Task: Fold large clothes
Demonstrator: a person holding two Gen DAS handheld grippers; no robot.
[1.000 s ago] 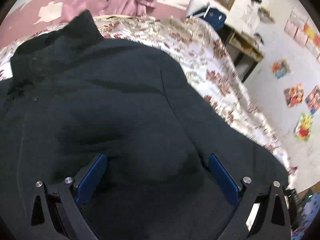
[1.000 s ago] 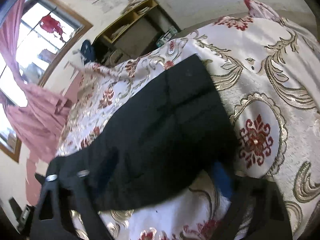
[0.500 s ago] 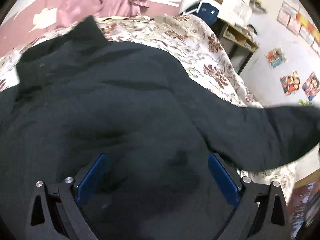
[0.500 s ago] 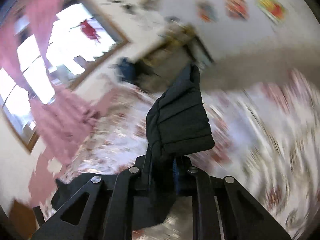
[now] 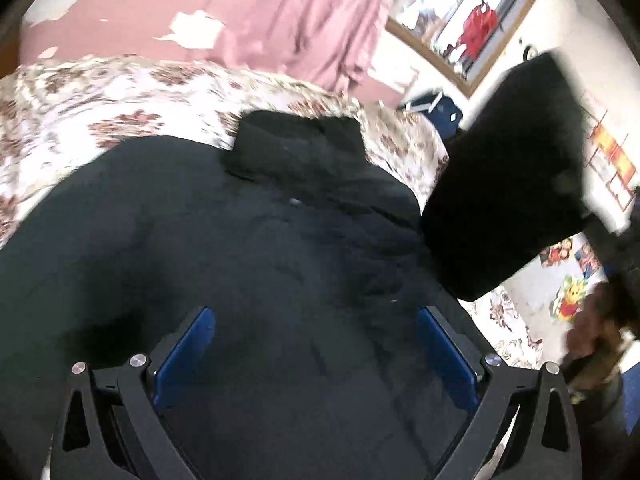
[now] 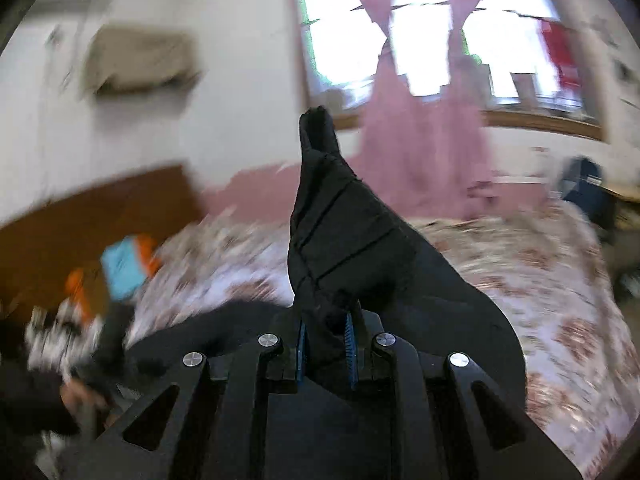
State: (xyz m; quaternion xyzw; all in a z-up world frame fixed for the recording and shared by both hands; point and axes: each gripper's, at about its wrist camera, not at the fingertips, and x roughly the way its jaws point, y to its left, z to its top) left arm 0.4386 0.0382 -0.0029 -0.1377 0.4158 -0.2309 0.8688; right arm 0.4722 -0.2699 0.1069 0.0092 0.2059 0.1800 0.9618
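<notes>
— The black jacket [image 5: 248,248] was spread over a floral bedspread [image 5: 80,104], its collar [image 5: 296,140] turned toward the pink curtain [image 5: 304,24] and the window [image 5: 472,20]. How were the grippers seen?

— The left gripper [image 5: 316,356] was held above the jacket's body with its blue pads [image 5: 184,356] set wide apart; dark cloth was seen between and beneath them, but no pad was seen pressed on it. The right gripper [image 6: 325,344] was clenched on the jacket's sleeve [image 6: 340,236], a fold of quilted cloth being pinched between its narrow blue pads [image 6: 349,344].

— Where was that sleeve shown?

— In the right wrist view it was stood up from the jaws, lifted clear of the bedspread [image 6: 560,280], with the jacket's body [image 6: 460,300] trailed below. In the left wrist view the same sleeve [image 5: 508,184] was caught raised at the right, blurred, in front of the wall posters [image 5: 612,160].

— Anything else recorded?

— A blue bag [image 5: 436,112] was glimpsed beyond the bed, and a wall-mounted air conditioner [image 6: 136,60] was smeared by motion.
</notes>
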